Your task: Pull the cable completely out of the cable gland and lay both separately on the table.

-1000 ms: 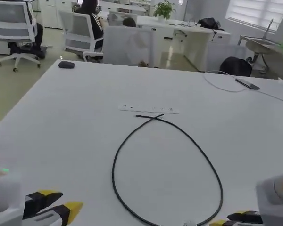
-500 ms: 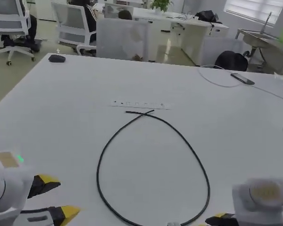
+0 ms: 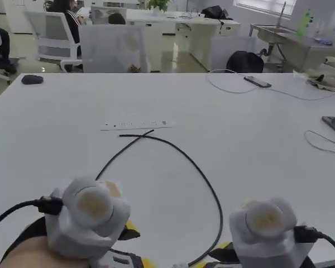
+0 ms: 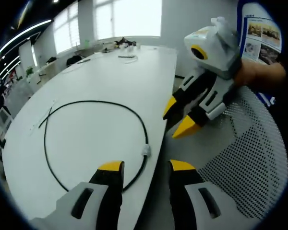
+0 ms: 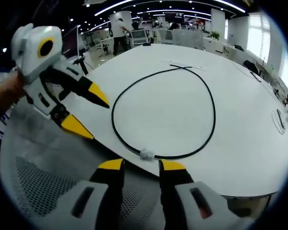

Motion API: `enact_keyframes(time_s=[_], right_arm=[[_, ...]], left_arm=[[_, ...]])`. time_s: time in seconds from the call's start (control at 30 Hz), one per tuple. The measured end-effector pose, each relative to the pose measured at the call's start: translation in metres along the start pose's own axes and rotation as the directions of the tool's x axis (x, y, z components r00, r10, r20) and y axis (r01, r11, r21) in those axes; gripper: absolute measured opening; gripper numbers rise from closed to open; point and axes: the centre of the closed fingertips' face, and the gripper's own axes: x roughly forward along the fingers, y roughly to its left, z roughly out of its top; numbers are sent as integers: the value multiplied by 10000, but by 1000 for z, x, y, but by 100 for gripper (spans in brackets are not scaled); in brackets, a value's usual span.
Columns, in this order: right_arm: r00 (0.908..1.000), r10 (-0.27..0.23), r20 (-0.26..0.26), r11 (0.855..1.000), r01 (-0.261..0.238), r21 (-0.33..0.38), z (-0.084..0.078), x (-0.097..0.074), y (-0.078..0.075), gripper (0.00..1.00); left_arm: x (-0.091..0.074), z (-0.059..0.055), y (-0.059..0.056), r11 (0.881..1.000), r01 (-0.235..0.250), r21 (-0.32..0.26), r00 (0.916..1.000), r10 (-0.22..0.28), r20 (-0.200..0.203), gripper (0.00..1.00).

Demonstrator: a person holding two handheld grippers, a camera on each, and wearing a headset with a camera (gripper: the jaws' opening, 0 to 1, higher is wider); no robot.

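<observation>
1. The black cable lies in one wide loop on the white table. Its two ends cross at the far side, just beside a thin white strip.
2. The small white cable gland sits on the cable at the part of the loop nearest the person, close to the table's near edge.
3. The left gripper has its yellow-tipped jaws apart with nothing between them, and it points toward the gland from off the table edge.
4. The right gripper also has its jaws spread and empty, and it is aimed at the gland without touching it.
5. Both grippers hang over a perforated mesh surface beside the table.
6. A dark computer mouse and a phone lie far back on the table, well apart from the cable.
</observation>
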Motion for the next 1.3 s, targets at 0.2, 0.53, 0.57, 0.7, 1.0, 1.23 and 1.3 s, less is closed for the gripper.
enact_keyframes(time_s=[0.2, 0.53, 0.57, 0.7, 1.0, 1.23, 1.3], right_arm=[[9999, 54, 151, 10000, -54, -45, 2, 0, 0, 29], [9997, 95, 225, 10000, -95, -24, 4, 0, 1, 29], [9997, 98, 218, 9999, -97, -28, 4, 0, 1, 29], [9997, 115, 206, 9999, -114, -22, 5, 0, 1, 28], [9997, 146, 181, 9999, -145, -26, 4, 0, 1, 28], [9997, 197, 155, 9998, -196, -73, 3, 0, 0, 28], [9996, 232, 138, 9997, -230, -105, 3, 0, 1, 28]], left_arm=[[52, -12, 6, 9977, 678, -70, 9915, -681, -1106, 36], [105, -30, 9, 9931, 1131, -302, 9708, -1170, -2095, 31], [107, -30, 9, 9931, 1123, -348, 9706, -1171, -2102, 31], [115, -31, 8, 9941, 1011, -400, 9697, -1075, -2193, 29], [123, -33, 5, 9952, 964, 178, 9684, -897, -2325, 17], [105, -24, 8, 9946, 1028, 107, 9738, -984, -2051, 17], [94, -22, 9, 9947, 1027, 102, 9761, -988, -1938, 17]])
